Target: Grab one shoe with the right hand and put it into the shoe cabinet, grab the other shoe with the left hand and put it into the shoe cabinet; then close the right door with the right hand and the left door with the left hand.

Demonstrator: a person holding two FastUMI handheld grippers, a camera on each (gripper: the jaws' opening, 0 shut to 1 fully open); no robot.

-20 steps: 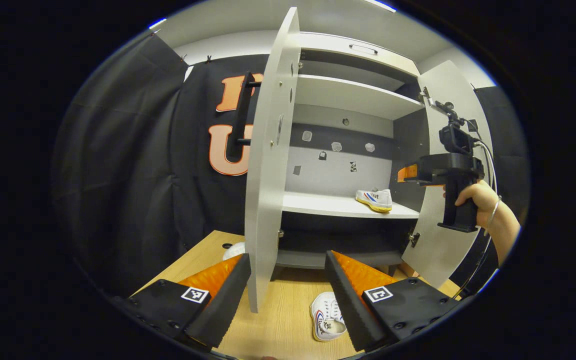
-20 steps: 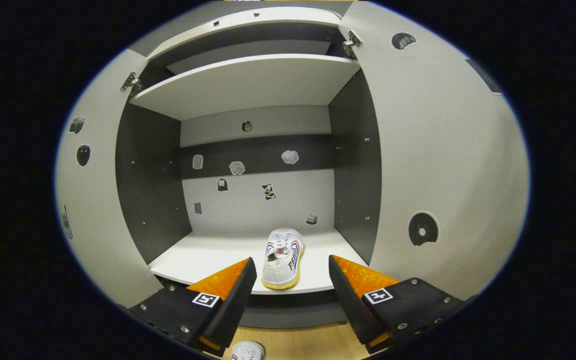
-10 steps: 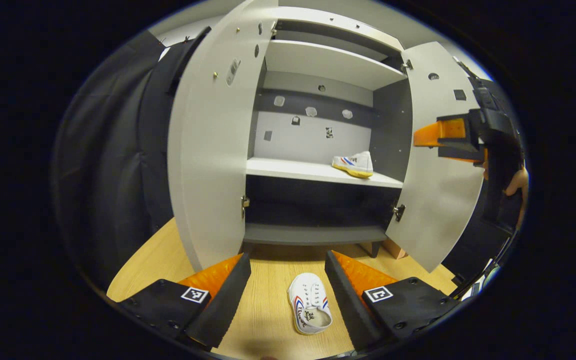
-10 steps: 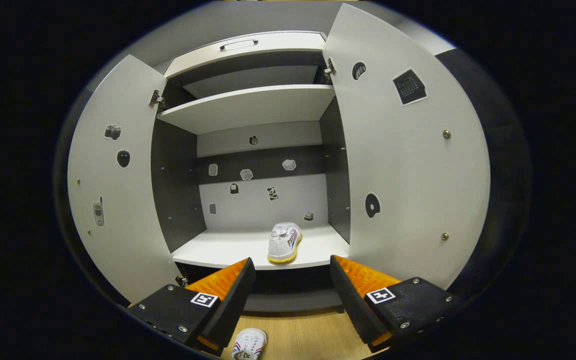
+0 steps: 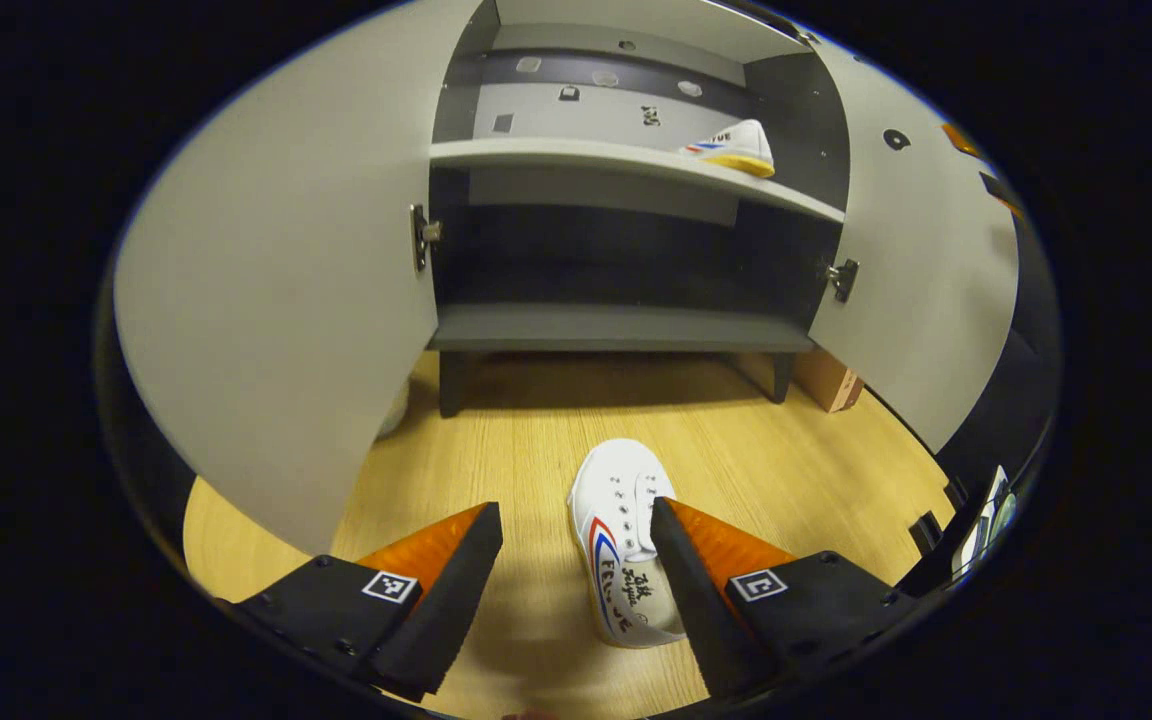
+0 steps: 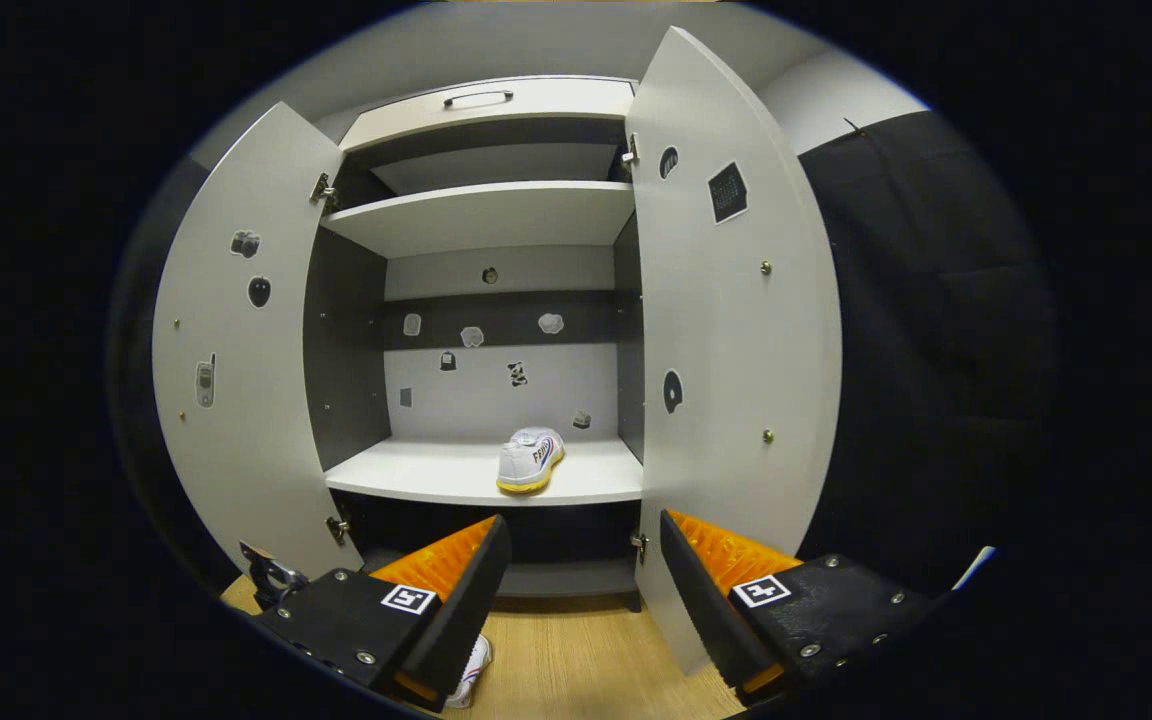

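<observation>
A white shoe [image 5: 616, 520] with red and blue stripes lies on the wooden floor [image 5: 496, 440], toe toward the cabinet. My left gripper [image 5: 573, 510] hangs open just above it, and its right finger covers the shoe's right side. The other white shoe [image 5: 726, 148] rests on the cabinet's middle shelf [image 6: 456, 478], toward the right; in the right gripper view this shelved shoe [image 6: 529, 460] lies well beyond my open, empty right gripper [image 6: 583, 520]. Both doors stand open: left door [image 6: 236, 350], right door [image 6: 726, 330]. The floor shoe [image 6: 471, 675] peeks out under the right gripper's left finger.
The cabinet's dark bottom shelf [image 5: 616, 328] is bare, and an upper shelf [image 6: 486, 210] sits under a drawer [image 6: 476, 98]. A brown box [image 5: 826, 380] stands by the right cabinet leg. The left door [image 5: 276, 300] swings close to my left gripper.
My left gripper has tilted down and come in over the floor shoe, which now lies between its fingers. My right gripper has backed away from the cabinet, leaving the shelved shoe farther off.
</observation>
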